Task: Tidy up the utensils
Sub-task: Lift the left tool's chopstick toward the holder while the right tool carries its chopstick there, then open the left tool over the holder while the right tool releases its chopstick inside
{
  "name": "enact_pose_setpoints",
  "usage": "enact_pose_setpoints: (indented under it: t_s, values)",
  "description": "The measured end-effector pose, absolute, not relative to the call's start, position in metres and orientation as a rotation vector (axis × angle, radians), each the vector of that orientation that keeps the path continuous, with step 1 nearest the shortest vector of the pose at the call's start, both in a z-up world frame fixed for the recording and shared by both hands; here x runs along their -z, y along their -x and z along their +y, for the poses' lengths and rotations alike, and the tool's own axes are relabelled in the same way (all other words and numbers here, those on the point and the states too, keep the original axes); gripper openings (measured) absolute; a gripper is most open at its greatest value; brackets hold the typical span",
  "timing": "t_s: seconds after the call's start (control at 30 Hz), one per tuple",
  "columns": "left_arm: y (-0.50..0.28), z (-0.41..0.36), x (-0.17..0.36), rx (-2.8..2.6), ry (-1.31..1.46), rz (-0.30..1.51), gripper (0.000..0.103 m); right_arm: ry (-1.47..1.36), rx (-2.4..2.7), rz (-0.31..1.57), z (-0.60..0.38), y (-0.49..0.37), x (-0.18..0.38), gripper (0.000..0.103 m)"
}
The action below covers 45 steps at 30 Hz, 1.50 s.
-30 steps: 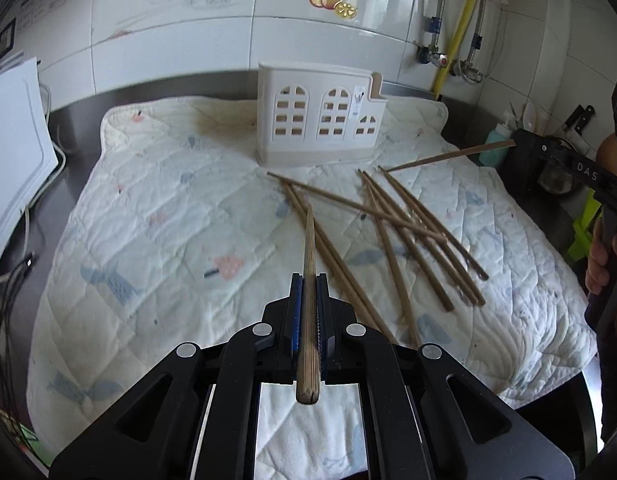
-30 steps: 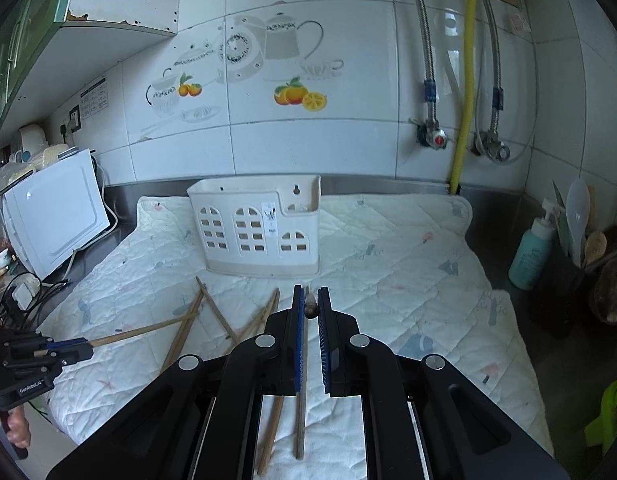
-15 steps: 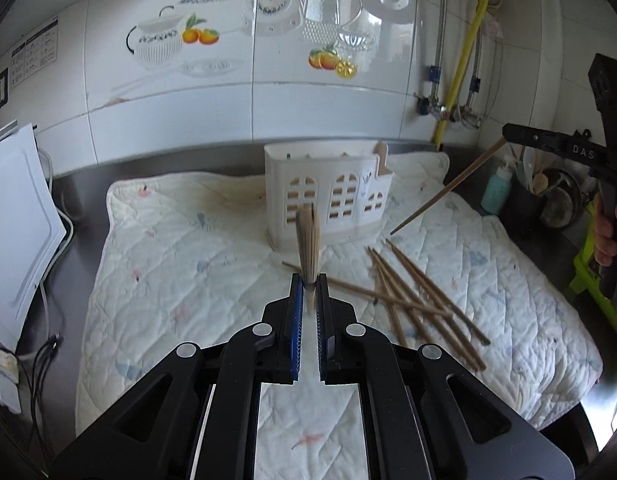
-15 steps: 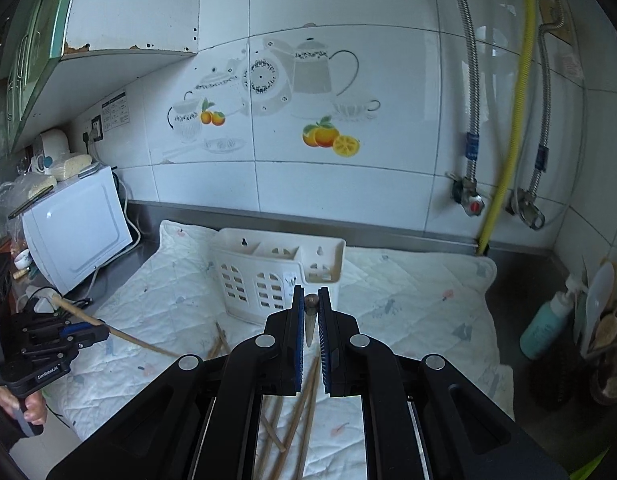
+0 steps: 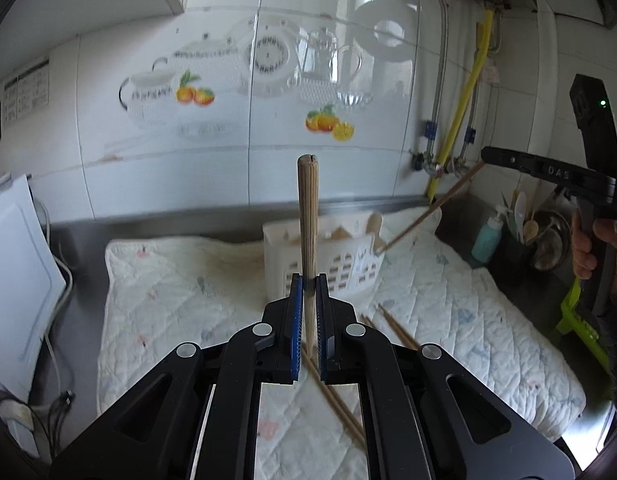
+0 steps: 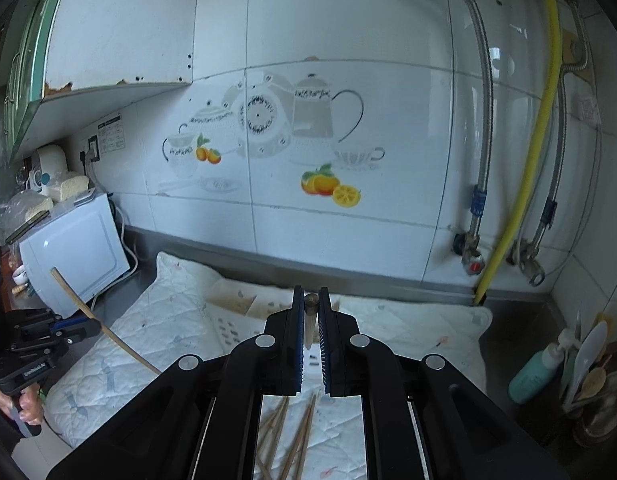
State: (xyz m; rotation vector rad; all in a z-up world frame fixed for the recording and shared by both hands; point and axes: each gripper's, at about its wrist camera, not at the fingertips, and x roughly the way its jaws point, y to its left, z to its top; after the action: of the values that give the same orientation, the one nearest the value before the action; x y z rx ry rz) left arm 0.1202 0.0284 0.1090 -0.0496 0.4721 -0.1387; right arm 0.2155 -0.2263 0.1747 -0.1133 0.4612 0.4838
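My left gripper (image 5: 307, 280) is shut on a wooden chopstick (image 5: 308, 220) that stands upright above the quilted mat (image 5: 168, 292). The white slotted utensil holder (image 5: 348, 268) stands behind it, with wooden utensils inside. My right gripper (image 6: 310, 300) is shut on a chopstick (image 6: 311, 300) seen end-on; in the left wrist view that chopstick (image 5: 424, 216) slants down with its tip at the holder's right end. The right gripper (image 5: 548, 174) shows there at upper right. Loose chopsticks (image 5: 336, 396) lie on the mat, also seen in the right wrist view (image 6: 300, 436). The left gripper (image 6: 48, 332) shows at the left.
A white microwave (image 6: 76, 248) stands left of the mat. A teal bottle (image 6: 536, 372) and a pot of spoons (image 6: 592, 392) stand at the right. Pipes and a yellow hose (image 6: 532, 160) run down the tiled wall.
Both grippers rose and tilted up. The left chopstick turned upright. The right chopstick's tip came down to the holder's right end.
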Motion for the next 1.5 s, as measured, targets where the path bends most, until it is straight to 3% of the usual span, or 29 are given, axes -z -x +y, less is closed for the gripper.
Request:
enact_pose_setpoints:
  t_s: [0.23,0.43,1.0,1.2,1.43,1.5]
  values:
    - [-0.135,0.022,-0.164,0.131,0.016,0.344,0.004,0.112,-0.444,0.418,-0.223,-0.237,-0.202,0.007]
    - [-0.165,0.018,-0.185,0.105,0.000,0.291,0.004,0.112,-0.452,0.481,-0.210,-0.265,-0.191,0.007]
    - [-0.255,0.026,-0.124,0.070,0.044,0.410,0.005,0.119,-0.462,0.588,-0.197,-0.292,-0.136,0.007]
    - [-0.264,0.027,-0.112,0.077,0.054,0.455,0.005,0.090,-0.464,0.561,-0.207,-0.283,-0.143,0.029]
    - [-0.257,0.024,-0.115,0.103,0.064,0.447,0.011,0.054,-0.474,0.495,-0.229,-0.247,-0.150,0.030]
    - [-0.250,0.023,-0.119,0.102,0.060,0.435,0.028,0.027,-0.491,0.481,-0.238,-0.230,-0.145,0.030]
